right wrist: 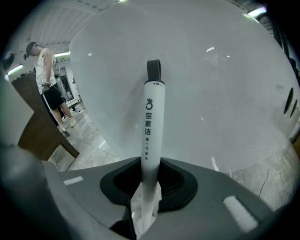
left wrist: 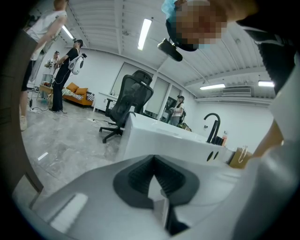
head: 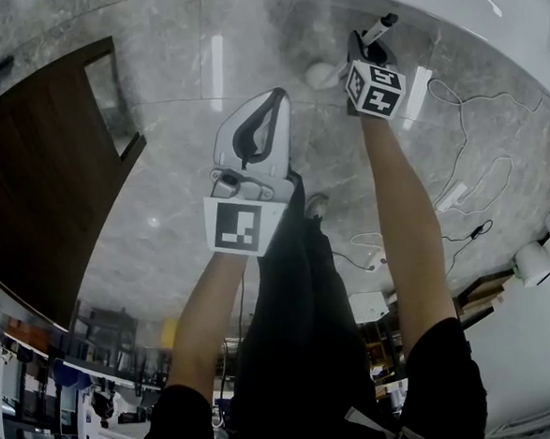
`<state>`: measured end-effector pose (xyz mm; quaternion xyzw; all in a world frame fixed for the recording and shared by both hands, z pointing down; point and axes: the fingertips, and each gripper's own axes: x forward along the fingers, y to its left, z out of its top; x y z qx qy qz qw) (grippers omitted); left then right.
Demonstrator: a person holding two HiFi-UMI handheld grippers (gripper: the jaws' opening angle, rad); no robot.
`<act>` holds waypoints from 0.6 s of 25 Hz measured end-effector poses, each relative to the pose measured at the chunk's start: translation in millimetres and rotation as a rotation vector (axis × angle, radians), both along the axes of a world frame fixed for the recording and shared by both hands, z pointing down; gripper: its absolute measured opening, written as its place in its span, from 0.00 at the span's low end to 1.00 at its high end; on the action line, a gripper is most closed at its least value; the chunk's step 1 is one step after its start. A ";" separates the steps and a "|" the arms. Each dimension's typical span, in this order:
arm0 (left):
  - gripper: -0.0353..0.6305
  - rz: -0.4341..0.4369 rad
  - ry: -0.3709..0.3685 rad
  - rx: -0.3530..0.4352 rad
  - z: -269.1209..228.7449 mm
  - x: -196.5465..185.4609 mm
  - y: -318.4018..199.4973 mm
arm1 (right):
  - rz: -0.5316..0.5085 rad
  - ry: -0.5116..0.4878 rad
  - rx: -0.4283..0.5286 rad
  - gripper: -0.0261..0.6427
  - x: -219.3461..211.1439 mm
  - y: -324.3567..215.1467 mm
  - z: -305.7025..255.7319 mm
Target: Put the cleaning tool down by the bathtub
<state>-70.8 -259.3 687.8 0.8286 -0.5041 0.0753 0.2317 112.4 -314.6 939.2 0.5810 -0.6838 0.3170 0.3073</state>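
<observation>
Main worry from here: my right gripper (right wrist: 147, 187) is clamped on the cleaning tool (right wrist: 152, 126) at just one end of its white handle, so most of it sticks out ahead of the jaws, loop end first. If I let go before it's resting on the floor (head: 184, 126), I reckon it drops and rolls, or clatters into the bathtub (right wrist: 215, 93), whose white wall fills everything just ahead of the jaws. Push further forward and the loop tip could knock that wall. There's loose cable (head: 459, 168) off to the gripper's right too. Left gripper (left wrist: 154, 187) is closed on nothing, hanging back beside the right one.
</observation>
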 end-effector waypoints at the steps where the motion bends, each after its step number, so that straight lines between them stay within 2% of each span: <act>1: 0.07 -0.001 0.000 -0.002 0.6 -0.5 0.6 | 0.004 0.000 -0.003 0.17 1.1 -0.5 1.2; 15: 0.07 -0.008 0.007 -0.015 7.1 -2.3 -4.5 | 0.035 0.007 -0.033 0.16 5.3 -9.7 9.6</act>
